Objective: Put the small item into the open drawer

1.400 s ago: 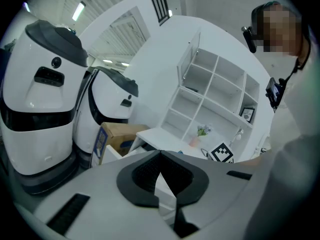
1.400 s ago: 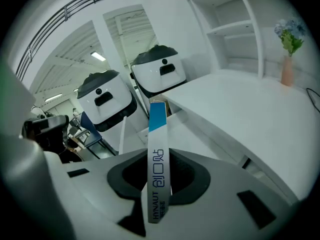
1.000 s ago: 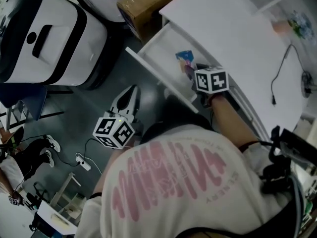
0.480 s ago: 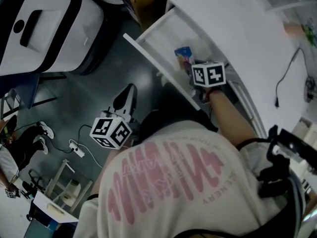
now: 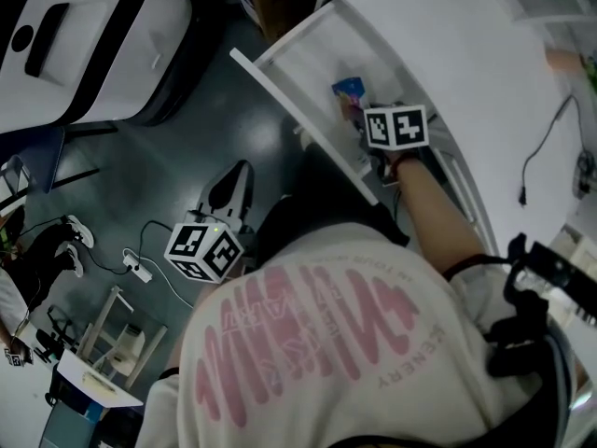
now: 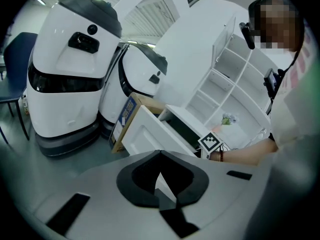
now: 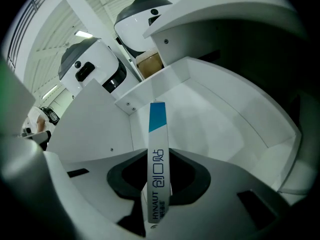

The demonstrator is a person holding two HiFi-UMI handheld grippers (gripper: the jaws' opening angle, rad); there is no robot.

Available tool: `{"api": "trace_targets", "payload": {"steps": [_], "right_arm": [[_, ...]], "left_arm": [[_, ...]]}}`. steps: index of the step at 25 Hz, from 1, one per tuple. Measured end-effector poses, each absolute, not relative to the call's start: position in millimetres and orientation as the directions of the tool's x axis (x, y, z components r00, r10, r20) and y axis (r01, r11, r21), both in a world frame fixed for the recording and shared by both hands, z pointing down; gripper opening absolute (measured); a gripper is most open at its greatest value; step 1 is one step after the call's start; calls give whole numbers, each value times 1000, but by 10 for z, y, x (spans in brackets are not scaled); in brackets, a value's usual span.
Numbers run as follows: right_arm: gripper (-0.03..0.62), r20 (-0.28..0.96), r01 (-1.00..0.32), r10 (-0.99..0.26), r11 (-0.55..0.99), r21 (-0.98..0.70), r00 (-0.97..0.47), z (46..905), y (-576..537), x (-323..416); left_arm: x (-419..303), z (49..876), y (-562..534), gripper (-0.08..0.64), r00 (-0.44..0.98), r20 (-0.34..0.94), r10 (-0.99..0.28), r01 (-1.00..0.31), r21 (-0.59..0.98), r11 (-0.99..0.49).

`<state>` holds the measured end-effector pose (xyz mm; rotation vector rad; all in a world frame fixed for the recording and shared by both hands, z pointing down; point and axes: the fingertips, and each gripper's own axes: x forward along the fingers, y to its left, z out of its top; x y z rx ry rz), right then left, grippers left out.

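**Box Lowered Into Open Drawer**

The right gripper (image 7: pixel 159 181), clenched on the slim printed box (image 7: pixel 157 134), has sunk over the past second into the open drawer (image 7: pixel 225 119), so letting go looks like the step now due. The left gripper (image 6: pixel 161 156), closed on nothing, hangs low over the floor (well left of the drawer). The desktop (image 7: pixel 225 14) overhangs the drawer's right side; the bare drawer bottom leaves room ahead.

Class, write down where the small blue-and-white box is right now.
In the right gripper view the small box is pinched edge-on in the right gripper, inside the open drawer, blue end toward a drawer corner.
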<state>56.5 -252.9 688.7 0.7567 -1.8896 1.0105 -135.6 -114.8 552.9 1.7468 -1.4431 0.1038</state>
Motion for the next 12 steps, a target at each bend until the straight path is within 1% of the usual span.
{"api": "trace_targets", "payload": {"steps": [12], "right_arm": [[92,889,-773,-52,519,-366,-455,7071,-2512,491]], "left_arm": [[-1493,5490,-1234,29,265,536,-801,-846,528,73]]}}
